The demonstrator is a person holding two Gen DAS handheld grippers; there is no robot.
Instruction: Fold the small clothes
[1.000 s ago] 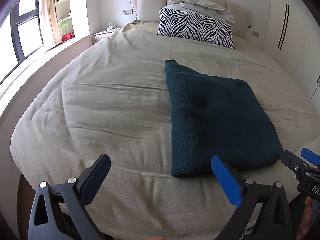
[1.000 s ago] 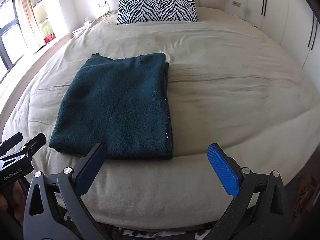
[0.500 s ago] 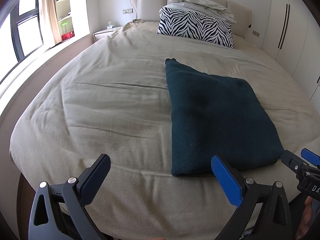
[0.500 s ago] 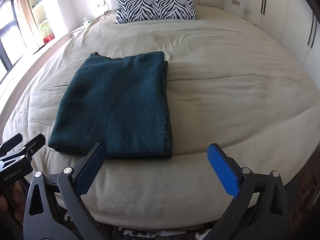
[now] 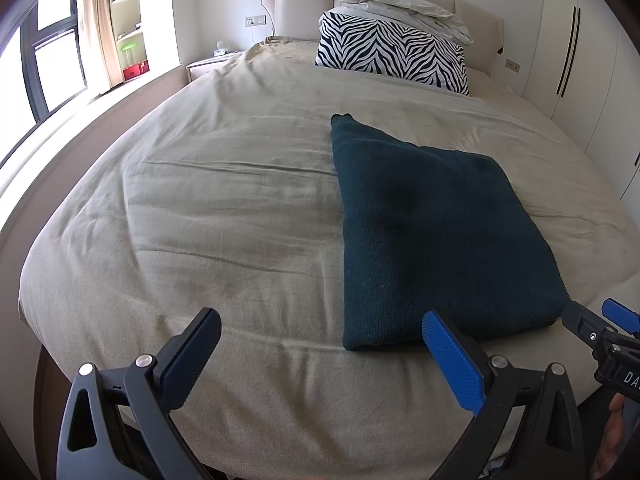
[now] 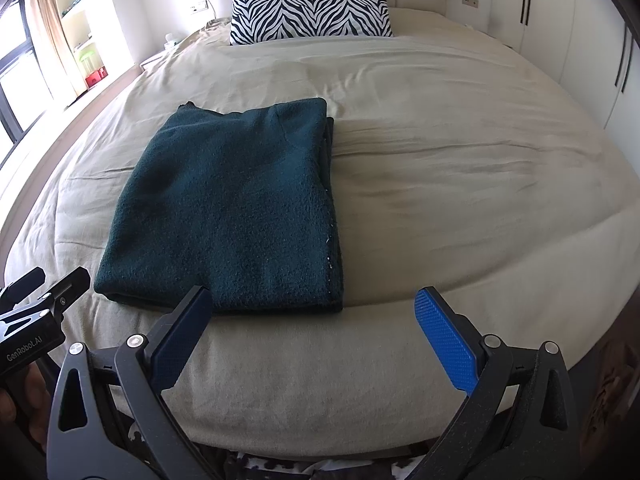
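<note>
Nearest to me, my left gripper point(image 5: 320, 344) hangs at the foot edge of the bed point(image 5: 200, 220), fingers spread wide and holding nothing. My right gripper point(image 6: 314, 322) hangs beside it at the same edge, likewise spread wide and empty. Neither one touches fabric.

Just beyond the fingertips lies the dark teal fleece garment point(image 6: 236, 208), flat on the beige cover near the foot edge, toward the middle of the bed's width. It forms a neat rectangle with stacked layers showing along its right side. One small corner pokes out at the far left.

Judgement: the folding of this piece looks finished or one fold short; both grippers are in the released position. A further fold would call for pinching both near corners, one per gripper, and carrying them to the far edge.

At the headboard end rest a zebra-print pillow point(image 6: 310, 10) and a bundled pale duvet point(image 5: 404, 4).
</note>
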